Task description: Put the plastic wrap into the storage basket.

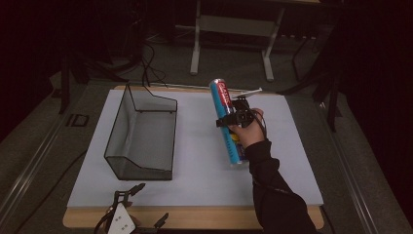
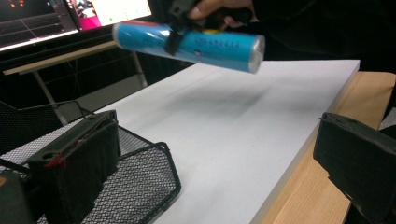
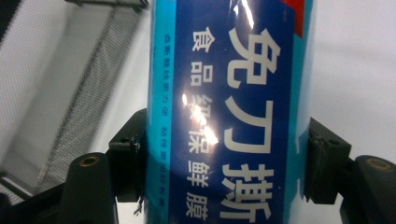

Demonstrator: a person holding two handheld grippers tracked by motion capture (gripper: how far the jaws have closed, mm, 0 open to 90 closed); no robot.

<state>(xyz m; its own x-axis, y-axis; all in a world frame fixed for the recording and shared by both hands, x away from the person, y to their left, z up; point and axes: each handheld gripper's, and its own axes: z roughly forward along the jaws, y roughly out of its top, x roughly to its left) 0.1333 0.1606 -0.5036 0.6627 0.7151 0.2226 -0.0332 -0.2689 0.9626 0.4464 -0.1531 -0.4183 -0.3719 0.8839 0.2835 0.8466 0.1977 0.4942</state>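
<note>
A long blue tube (image 1: 228, 122) with white Chinese lettering and a red end hangs in the air over the white board (image 1: 195, 161), tilted away from the person. My right gripper (image 1: 230, 120) is shut on the tube's middle, and a hand in a black sleeve holds that gripper. In the right gripper view the tube (image 3: 229, 93) sits squeezed between both black jaws of the right gripper (image 3: 224, 158). My left gripper (image 1: 148, 204) rests at the table's front edge, open. In its own view the left gripper (image 2: 215, 135) has its jaws wide apart with nothing between them, and the tube (image 2: 187, 42) shows farther off.
A black wire mesh basket (image 1: 141, 131) stands on the left part of the white board, its open top facing up. The basket's corner (image 2: 154, 186) lies just beyond my left jaw. A wooden table edge (image 1: 195, 217) frames the board. Desk legs and cables lie behind.
</note>
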